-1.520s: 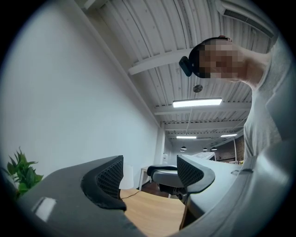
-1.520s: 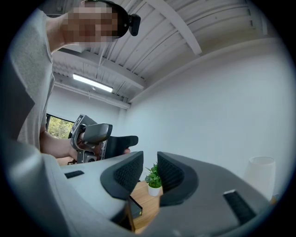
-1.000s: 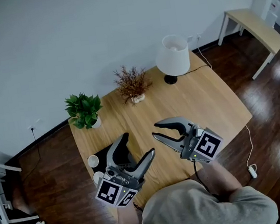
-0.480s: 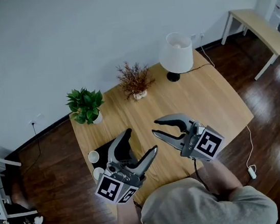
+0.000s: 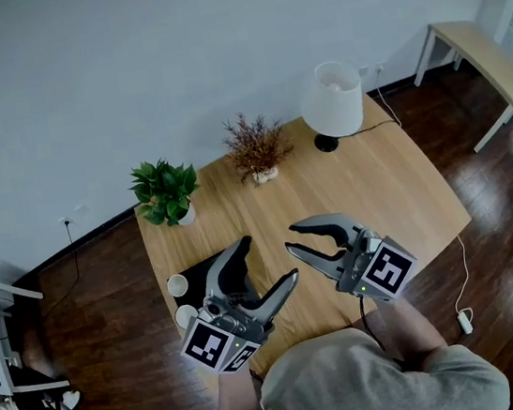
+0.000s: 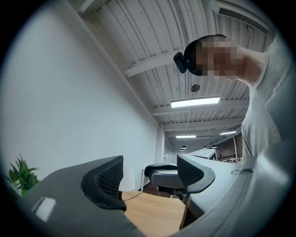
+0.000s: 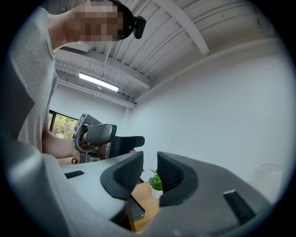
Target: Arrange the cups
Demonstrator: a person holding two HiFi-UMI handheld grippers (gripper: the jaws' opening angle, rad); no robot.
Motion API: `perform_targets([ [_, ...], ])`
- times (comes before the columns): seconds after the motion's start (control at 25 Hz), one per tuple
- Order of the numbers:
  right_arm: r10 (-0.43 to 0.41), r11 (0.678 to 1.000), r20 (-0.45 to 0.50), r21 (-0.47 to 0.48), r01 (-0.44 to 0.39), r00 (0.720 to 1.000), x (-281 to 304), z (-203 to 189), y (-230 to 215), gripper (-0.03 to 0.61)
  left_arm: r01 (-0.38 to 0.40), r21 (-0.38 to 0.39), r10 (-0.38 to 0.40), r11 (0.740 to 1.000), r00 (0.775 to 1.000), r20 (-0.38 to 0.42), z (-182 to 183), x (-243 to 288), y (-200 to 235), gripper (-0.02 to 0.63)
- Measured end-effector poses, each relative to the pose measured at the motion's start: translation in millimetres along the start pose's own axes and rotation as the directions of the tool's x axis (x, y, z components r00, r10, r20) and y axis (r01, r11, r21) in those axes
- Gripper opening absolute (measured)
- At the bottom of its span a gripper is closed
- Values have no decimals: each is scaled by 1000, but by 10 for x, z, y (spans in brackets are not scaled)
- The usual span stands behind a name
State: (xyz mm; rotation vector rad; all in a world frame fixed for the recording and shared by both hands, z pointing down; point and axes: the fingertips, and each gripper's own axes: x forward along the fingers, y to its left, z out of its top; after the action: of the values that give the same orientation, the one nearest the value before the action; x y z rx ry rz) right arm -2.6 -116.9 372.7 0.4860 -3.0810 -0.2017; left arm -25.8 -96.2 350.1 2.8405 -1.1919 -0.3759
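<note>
**Both grippers held above the wooden tabletop, cups at its left edge**

Looking down from the head view, I see the person's grey-shirted shoulders (image 5: 377,391) at the bottom, with a gripper in each hand held out over the near edge of the tabletop (image 5: 367,184).

The left gripper (image 5: 269,259) has its jaws spread wide. In the left gripper view (image 6: 150,173) nothing sits between them; only wood and the other gripper show beyond.

The right gripper (image 5: 290,239) faces it from the right. In the right gripper view (image 7: 149,173) its ribbed pads are drawn almost together, with a slim gap and nothing pinched.

Two white cups stand at the tabletop's left edge, close to the near left corner. The nearer cup (image 5: 187,315) is just beside the left gripper's marker cube, and the farther cup (image 5: 178,284) is close behind it along the same edge. Neither gripper touches them.

A flat black object (image 5: 204,271) lies just beside the cups, partly under the left gripper.

A green potted plant (image 5: 166,191) stands at the far left corner. A dried sprig in a small pot (image 5: 256,147) stands at the middle of the far edge. A white lamp (image 5: 332,101) stands at the far right corner.
</note>
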Motion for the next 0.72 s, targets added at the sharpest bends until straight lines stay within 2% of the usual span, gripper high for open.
perform_targets([
  [0.72,14,1000,14,-11,-14,1000,58,46,65,91,-12,8,12,1000,1000,26,83,-96,3,348],
])
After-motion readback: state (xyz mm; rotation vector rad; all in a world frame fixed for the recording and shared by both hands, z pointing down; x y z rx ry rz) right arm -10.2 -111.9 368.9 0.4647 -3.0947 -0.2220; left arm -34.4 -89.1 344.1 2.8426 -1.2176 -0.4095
